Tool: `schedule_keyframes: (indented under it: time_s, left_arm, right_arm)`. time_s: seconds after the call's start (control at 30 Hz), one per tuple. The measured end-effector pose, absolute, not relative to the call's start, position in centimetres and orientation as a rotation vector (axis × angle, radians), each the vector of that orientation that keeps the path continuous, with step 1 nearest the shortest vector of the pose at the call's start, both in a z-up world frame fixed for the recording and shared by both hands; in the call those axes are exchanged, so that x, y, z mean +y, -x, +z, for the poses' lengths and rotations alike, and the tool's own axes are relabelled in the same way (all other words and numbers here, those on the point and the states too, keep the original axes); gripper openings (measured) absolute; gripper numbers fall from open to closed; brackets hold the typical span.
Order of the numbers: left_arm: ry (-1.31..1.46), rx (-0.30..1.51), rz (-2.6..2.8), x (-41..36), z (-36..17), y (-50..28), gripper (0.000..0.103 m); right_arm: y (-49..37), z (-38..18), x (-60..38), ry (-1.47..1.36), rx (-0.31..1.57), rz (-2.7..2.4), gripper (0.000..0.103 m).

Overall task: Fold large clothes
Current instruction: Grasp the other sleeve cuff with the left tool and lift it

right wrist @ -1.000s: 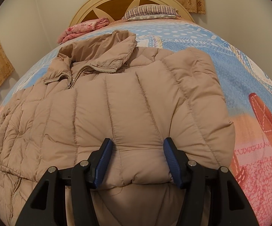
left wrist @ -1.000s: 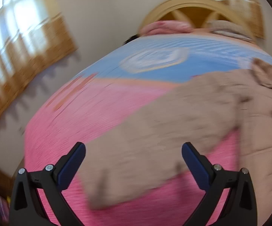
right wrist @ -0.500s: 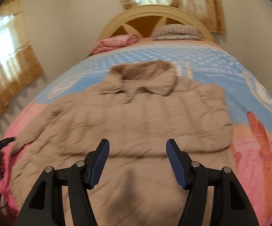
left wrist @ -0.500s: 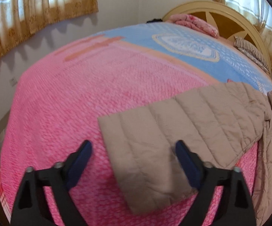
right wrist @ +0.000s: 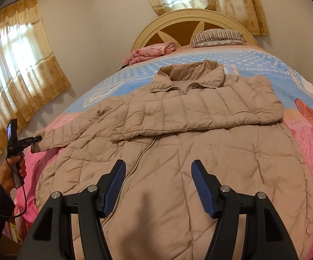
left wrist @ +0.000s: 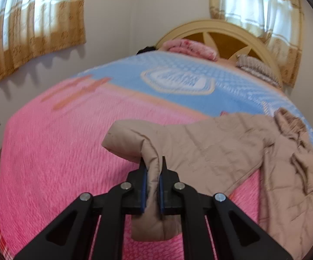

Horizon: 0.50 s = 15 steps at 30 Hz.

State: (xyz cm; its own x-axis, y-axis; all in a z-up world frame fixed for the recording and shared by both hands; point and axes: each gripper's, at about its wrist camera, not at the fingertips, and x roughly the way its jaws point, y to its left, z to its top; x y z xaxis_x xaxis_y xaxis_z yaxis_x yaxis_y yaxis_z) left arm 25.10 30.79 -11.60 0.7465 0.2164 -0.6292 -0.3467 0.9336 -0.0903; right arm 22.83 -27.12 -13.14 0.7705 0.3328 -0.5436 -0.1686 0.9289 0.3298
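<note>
L wrist: left claw [left wrist: 152, 173] clamped on cuff of beige quilted puffer jacket [left wrist: 232, 151]; sleeve runs rightward to body (on pink-blue bed [left wrist: 59, 151]). R wrist: right claw [right wrist: 157, 186] wide apart, empty, above jacket hem; left nearer sleeve.

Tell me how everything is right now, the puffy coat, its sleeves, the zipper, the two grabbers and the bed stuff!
Puffy coat: spread front-up on the bed.
Right sleeve: folded across the chest.
Left sleeve: stretched out sideways, cuff pinched.
Zipper: closed.
Left gripper: shut on the cuff.
Right gripper: open, above the coat's lower part.
Pink blanket: folded by the headboard.
Striped pillow: lying flat.
</note>
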Motion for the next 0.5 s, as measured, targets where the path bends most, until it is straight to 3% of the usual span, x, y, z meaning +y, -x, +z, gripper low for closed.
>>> schedule_keyframes:
  time_s: [0.27, 0.5]
  left_arm:
    - [0.141, 0.515, 0.247, 29.0, -3.9, -27.6, 0.008]
    - [0.083, 0.421, 0.097, 23.1, 2.5, -29.2, 0.008]
  right_arm:
    - [-20.9, -13.3, -27.5, -0.291, 0.610, 0.276, 0.064]
    - [-19.4, -13.2, -27.9, -0.309, 0.567, 0.276, 0.064]
